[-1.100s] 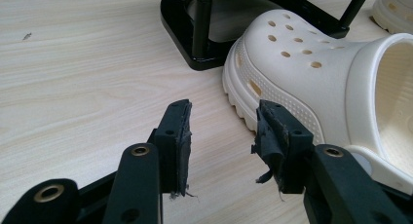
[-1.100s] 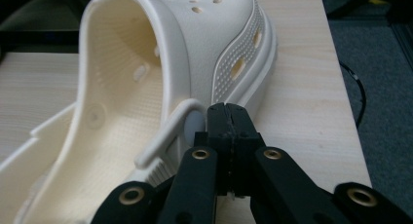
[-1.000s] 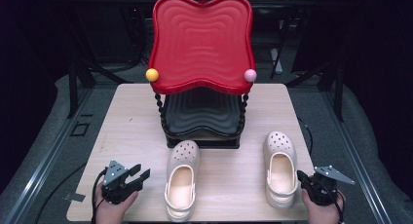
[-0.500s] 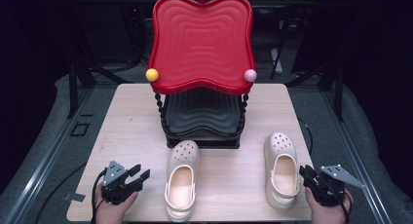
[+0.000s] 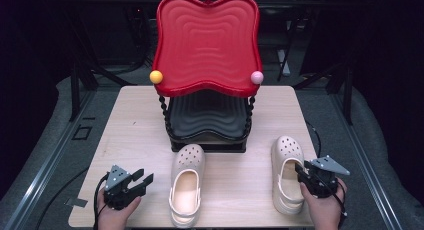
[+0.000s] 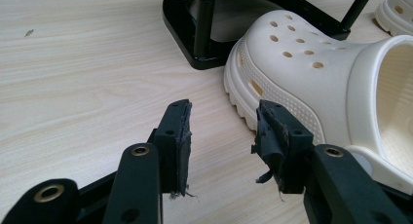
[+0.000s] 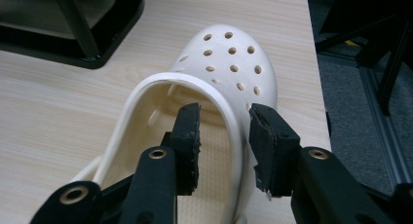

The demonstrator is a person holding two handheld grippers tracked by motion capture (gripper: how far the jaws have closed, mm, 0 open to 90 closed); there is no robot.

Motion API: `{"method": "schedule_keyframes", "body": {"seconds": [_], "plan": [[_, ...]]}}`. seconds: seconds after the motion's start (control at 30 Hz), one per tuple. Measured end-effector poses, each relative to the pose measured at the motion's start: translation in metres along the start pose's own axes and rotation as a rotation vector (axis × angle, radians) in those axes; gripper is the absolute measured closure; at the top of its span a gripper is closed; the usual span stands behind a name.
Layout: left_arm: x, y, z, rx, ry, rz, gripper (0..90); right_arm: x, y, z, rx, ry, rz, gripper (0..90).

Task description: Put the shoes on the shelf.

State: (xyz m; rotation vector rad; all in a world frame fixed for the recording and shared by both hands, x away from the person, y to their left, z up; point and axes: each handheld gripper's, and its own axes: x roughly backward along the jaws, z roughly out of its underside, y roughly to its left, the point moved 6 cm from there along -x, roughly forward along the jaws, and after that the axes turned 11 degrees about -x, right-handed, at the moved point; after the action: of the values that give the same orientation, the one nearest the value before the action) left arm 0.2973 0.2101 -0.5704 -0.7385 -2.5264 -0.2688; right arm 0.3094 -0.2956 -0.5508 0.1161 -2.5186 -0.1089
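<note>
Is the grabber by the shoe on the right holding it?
No. The right gripper has just been opening; its jaws straddle the side wall of the right clog without pressing. The left gripper is open and empty.

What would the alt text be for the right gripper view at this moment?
The right gripper straddles the side wall of a cream clog, jaws just opened, one inside the shoe and one outside, pads off the rim. The clog lies on a light wooden table near its right edge, a black stand base at upper left.
</note>
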Motion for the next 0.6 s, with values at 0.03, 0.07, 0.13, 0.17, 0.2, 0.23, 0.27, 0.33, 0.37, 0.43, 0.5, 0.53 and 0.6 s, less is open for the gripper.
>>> {"method": "schedule_keyframes", "body": {"seconds": [0.03, 0.07, 0.13, 0.17, 0.2, 0.23, 0.27, 0.33, 0.37, 0.43, 0.5, 0.53, 0.6], "plan": [[0.000, 0.000, 0.000, 0.004, 0.001, 0.001, 56.4, -0.004, 0.000, -0.001, 0.012, 0.006, 0.010, 64.4], [0.000, 0.001, 0.001, 0.007, 0.000, 0.002, 56.4, -0.006, 0.000, -0.001, 0.021, 0.017, 0.012, 64.4], [-0.001, 0.002, 0.001, 0.019, -0.002, 0.002, 56.4, -0.011, 0.001, -0.003, 0.045, -0.006, 0.030, 64.8], [-0.001, 0.003, 0.002, 0.021, 0.001, 0.001, 56.4, -0.012, 0.002, -0.003, 0.054, 0.007, 0.031, 64.9], [0.000, 0.003, 0.002, 0.023, 0.001, 0.000, 56.4, -0.013, 0.002, -0.003, 0.066, 0.010, 0.039, 65.2], [0.000, 0.003, 0.002, 0.025, 0.000, 0.000, 56.4, -0.015, 0.002, -0.003, 0.082, 0.011, 0.042, 66.5], [0.000, 0.003, 0.002, 0.026, 0.000, -0.001, 56.4, -0.016, 0.002, -0.004, 0.092, 0.002, 0.049, 67.9], [0.000, 0.003, 0.002, 0.026, -0.001, -0.001, 56.4, -0.015, 0.002, -0.004, 0.118, 0.019, 0.060, 71.9], [0.000, 0.003, 0.002, 0.025, 0.000, -0.001, 56.4, -0.014, 0.002, -0.005, 0.141, 0.023, 0.068, 74.6], [0.000, 0.003, 0.002, 0.024, 0.001, 0.000, 56.4, -0.014, 0.003, -0.005, 0.166, 0.030, 0.071, 76.5], [0.000, 0.003, 0.002, 0.023, 0.002, 0.000, 56.4, -0.012, 0.004, -0.005, 0.188, 0.038, 0.070, 78.0], [0.000, 0.003, 0.002, 0.024, 0.001, -0.001, 56.4, -0.011, 0.005, -0.006, 0.199, 0.043, 0.066, 78.9], [0.000, 0.003, 0.002, 0.025, 0.001, -0.002, 56.4, -0.006, 0.007, -0.006, 0.221, 0.043, 0.066, 81.3]]}}
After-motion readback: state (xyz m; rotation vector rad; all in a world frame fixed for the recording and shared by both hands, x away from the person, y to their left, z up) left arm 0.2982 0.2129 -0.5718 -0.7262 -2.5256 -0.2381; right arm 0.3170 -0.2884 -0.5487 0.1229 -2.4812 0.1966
